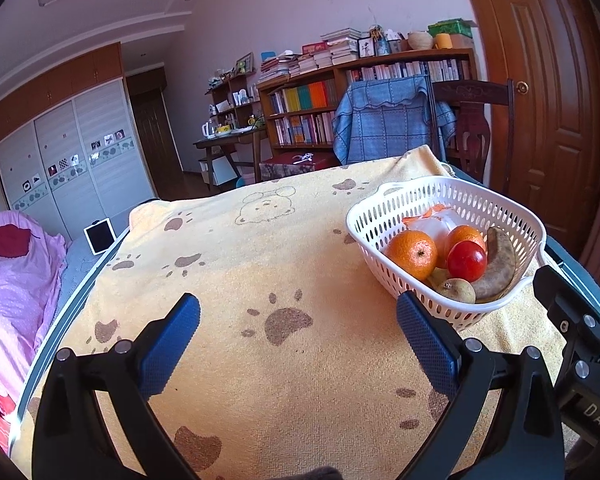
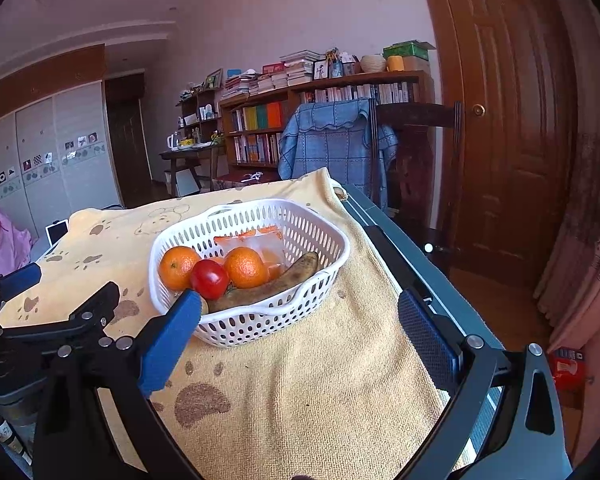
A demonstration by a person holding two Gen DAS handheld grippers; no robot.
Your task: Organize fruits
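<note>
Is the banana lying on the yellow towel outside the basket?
No, the brown-spotted banana lies inside the white basket, next to the oranges and the red fruit, and not out on the towel.

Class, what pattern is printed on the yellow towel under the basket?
Brown paw prints and an outlined bear face on the towel, clearest in the left wrist view.
</note>
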